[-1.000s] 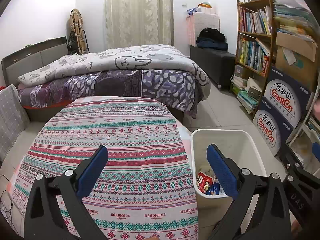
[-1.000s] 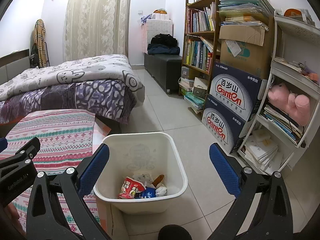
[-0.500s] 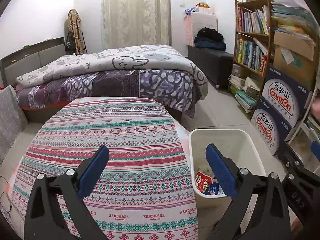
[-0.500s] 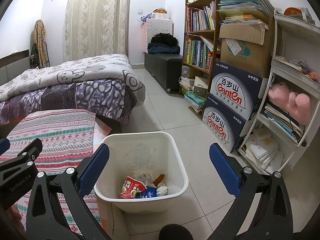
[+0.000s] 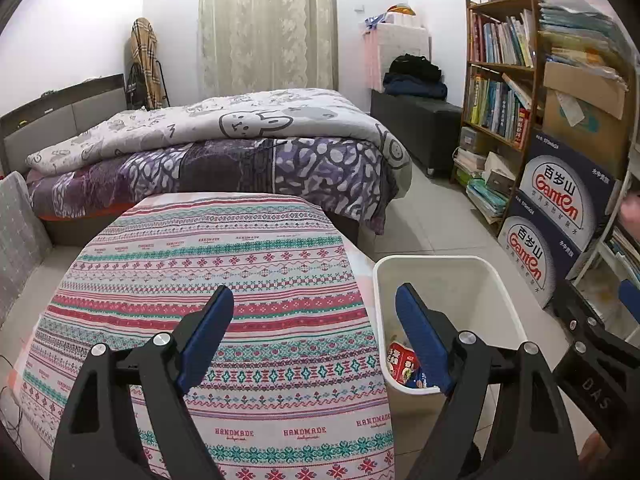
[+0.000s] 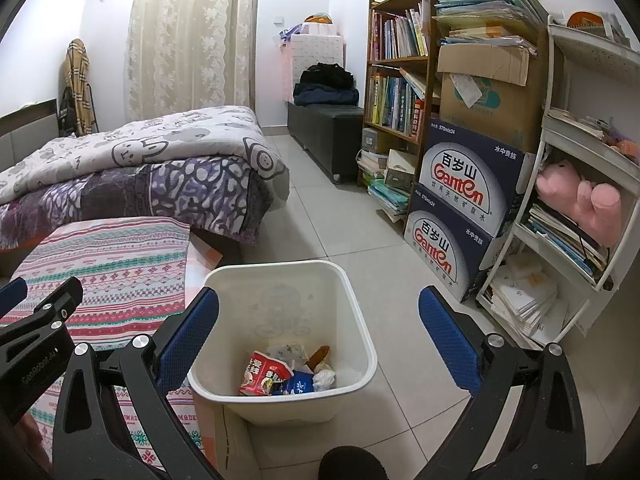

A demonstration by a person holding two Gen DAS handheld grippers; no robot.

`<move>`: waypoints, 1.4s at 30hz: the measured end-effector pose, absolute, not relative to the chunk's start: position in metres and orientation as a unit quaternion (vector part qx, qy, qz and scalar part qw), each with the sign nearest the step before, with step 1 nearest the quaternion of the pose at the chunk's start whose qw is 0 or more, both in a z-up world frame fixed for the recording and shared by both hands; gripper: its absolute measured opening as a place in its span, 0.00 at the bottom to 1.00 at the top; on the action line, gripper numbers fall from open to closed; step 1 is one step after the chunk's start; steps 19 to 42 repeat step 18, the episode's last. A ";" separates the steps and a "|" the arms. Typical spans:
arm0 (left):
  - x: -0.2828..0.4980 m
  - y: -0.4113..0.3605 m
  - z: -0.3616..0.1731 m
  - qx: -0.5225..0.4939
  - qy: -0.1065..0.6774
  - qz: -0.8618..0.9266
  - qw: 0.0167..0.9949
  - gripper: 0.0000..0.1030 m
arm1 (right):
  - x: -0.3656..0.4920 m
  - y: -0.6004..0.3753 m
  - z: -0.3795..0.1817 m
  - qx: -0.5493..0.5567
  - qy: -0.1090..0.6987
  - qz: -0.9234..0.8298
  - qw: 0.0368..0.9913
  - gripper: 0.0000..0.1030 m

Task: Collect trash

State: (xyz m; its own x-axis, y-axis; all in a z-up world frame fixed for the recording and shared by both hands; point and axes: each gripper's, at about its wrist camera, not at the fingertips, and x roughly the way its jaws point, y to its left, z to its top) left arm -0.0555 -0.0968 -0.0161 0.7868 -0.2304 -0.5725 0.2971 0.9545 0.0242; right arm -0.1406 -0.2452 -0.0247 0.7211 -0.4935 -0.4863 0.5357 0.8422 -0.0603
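A white waste bin [image 6: 280, 268] stands on the floor beside a low table under a striped patterned cloth [image 5: 220, 280]. In the bin lie a red snack wrapper [image 6: 262, 374], a blue packet [image 6: 296, 386], crumpled white paper [image 6: 324, 378] and a brown scrap [image 6: 320, 354]. My right gripper [image 6: 319, 300] hangs open above the bin with nothing between its fingers. My left gripper [image 5: 314, 300] hovers over the table's right edge next to the bin [image 5: 440, 276]. Its jaws are closing and nothing is between them. I see no loose trash on the cloth.
A bed with a purple and grey quilt [image 5: 240, 140] lies behind the table. To the right stand a bookshelf [image 6: 400, 80], stacked blue water boxes [image 6: 464, 200] and a white rack holding a pink plush [image 6: 576, 196]. A black bench [image 6: 328, 128] stands at the far wall.
The left gripper's blue fingers have drawn closer together. Both hands and the bin's contents stay where they were.
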 end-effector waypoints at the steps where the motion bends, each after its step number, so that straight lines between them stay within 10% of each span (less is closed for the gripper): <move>1: -0.055 -0.097 -0.016 0.057 0.294 -0.139 0.944 0.79 | -0.140 -0.246 -0.024 0.042 0.250 -0.278 0.927 0.93; 42: -0.058 -0.101 -0.013 0.061 0.287 -0.142 0.945 0.93 | -0.143 -0.247 -0.030 0.050 0.253 -0.277 0.925 0.93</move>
